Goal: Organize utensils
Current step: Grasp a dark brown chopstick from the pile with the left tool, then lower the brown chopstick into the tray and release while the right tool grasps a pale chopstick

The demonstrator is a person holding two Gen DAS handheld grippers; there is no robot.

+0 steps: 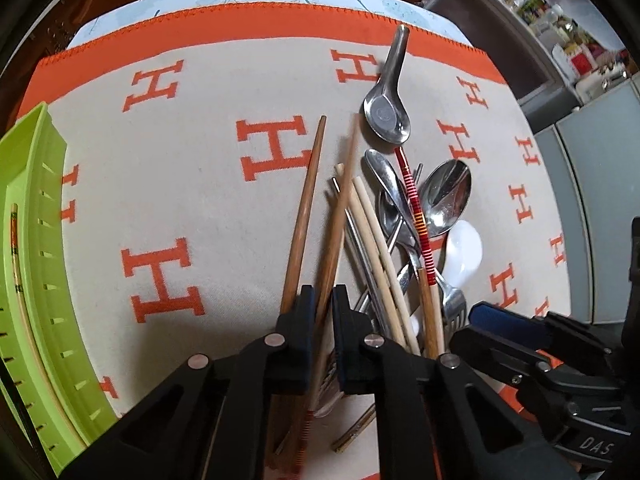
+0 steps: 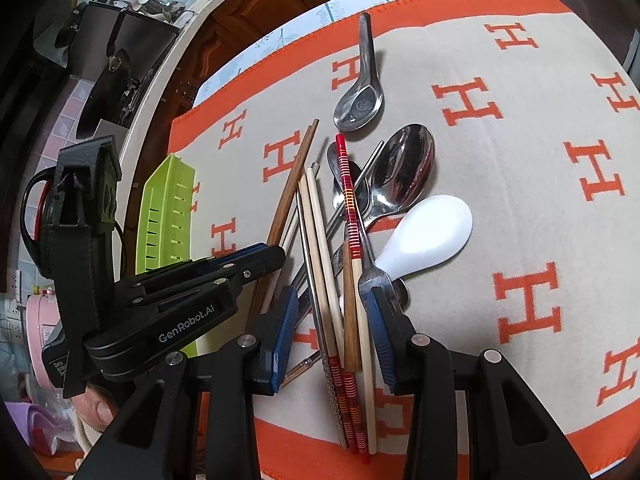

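Left wrist view: the left gripper (image 1: 322, 300), at six o'clock, has its jaws closed on a brown chopstick (image 1: 335, 216) that runs up between the pads toward twelve. A second brown chopstick (image 1: 303, 216) lies just beside it, outside the left pad. At three o'clock of the gripper sits the utensil pile: pale chopsticks (image 1: 376, 248), a red striped chopstick (image 1: 416, 216), steel spoons (image 1: 444, 196), a white spoon (image 1: 464, 252) and a fork (image 1: 454, 304), all crossing one another on the orange-bordered cloth (image 1: 160, 200) printed with H letters. A steel soup spoon (image 1: 386, 112) lies apart at one o'clock, handle toward the far edge. A green tray (image 1: 36, 184) fills the nine o'clock side; a thin striped stick rests inside it. The right gripper (image 1: 496, 320) shows at four o'clock.

Right wrist view: the right gripper (image 2: 332, 332), at six o'clock, stands with jaws apart, straddling the near ends of the pale chopsticks (image 2: 320, 248) and red striped chopsticks (image 2: 350, 216); whether its pads touch them cannot be told. The fork (image 2: 370, 276) lies against the right pad. The white spoon (image 2: 428, 232) rests at two o'clock, the steel spoons (image 2: 404, 168) beyond it, the soup spoon (image 2: 360, 104) at twelve. The left gripper (image 2: 276, 258) reaches in from nine o'clock onto the brown chopsticks (image 2: 292, 184), with the green tray (image 2: 168, 200) behind it.
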